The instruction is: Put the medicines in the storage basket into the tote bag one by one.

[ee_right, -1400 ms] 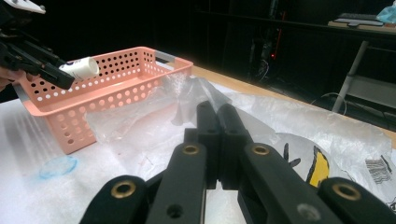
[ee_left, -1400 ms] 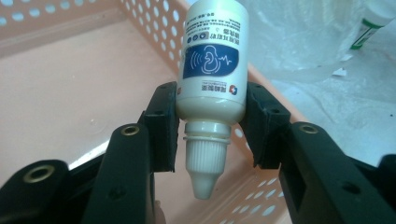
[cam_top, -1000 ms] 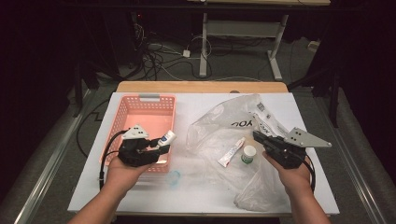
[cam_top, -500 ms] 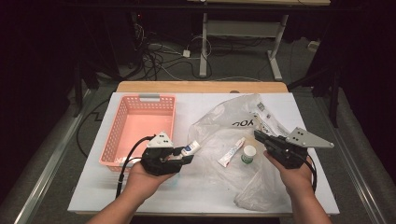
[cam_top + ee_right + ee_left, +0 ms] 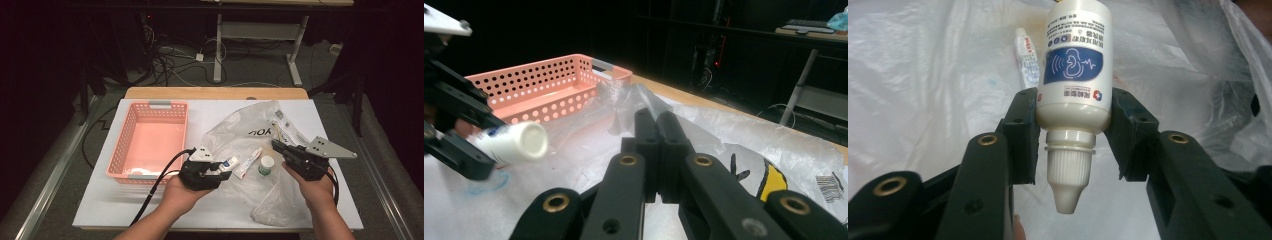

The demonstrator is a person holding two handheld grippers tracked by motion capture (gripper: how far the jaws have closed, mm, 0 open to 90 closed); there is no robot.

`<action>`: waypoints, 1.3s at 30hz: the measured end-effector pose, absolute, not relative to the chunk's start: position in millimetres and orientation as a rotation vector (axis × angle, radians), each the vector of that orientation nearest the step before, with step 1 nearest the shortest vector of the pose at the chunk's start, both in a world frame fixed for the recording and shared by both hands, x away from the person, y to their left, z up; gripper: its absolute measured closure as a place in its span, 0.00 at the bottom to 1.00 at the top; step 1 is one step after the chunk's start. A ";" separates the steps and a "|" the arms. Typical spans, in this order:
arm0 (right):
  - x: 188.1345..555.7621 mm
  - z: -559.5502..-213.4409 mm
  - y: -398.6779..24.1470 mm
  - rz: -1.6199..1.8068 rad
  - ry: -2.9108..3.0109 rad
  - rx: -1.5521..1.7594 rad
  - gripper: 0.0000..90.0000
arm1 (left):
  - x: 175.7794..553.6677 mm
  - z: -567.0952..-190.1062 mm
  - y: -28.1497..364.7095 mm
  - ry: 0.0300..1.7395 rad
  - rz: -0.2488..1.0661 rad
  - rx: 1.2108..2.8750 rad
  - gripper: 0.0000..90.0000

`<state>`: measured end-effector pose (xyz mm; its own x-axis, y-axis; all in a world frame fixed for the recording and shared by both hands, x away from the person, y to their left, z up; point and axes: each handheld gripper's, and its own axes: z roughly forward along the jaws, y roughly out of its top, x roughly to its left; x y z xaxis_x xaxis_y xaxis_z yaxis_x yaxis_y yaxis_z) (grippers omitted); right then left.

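A white dropper bottle [image 5: 229, 163] with a blue label is clamped by its shoulder between the jaws of my left gripper [image 5: 222, 167]. In the left gripper view the bottle [image 5: 1075, 75] lies cap toward the camera, over the clear plastic bag [image 5: 923, 100]. My right gripper [image 5: 276, 145] rests on the bag [image 5: 235, 132], its jaws pressed together. The right gripper view has its tips [image 5: 656, 117] against bunched film; whether film is pinched I cannot tell. The bottle [image 5: 514, 142] and the left gripper [image 5: 454, 130] appear at the left of that view.
A pink perforated basket [image 5: 150, 107] stands at the left of the white table. A small tube [image 5: 248, 162] and a white-capped jar [image 5: 266, 165] lie on the bag between the grippers. The tube [image 5: 1026, 62] lies just past the bottle.
My left gripper has carried the bottle rightward from the basket's front edge to the edge of the bag. The right gripper has stayed where it was.
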<state>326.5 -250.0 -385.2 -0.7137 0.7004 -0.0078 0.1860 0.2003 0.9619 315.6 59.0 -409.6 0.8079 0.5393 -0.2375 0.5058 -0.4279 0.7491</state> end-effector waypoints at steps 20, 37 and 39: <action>326.9 -384.5 -251.2 1.545 2.029 0.823 1.00 | 351.1 -435.3 1.5 0.841 0.139 2.132 0.63; 331.5 -389.0 -254.5 1.554 2.025 0.856 1.00 | 402.1 -468.9 -25.4 0.965 0.216 2.172 0.63; 331.2 -388.8 -254.0 1.554 2.026 0.852 1.00 | 405.0 -471.5 -28.5 0.967 0.227 2.165 0.63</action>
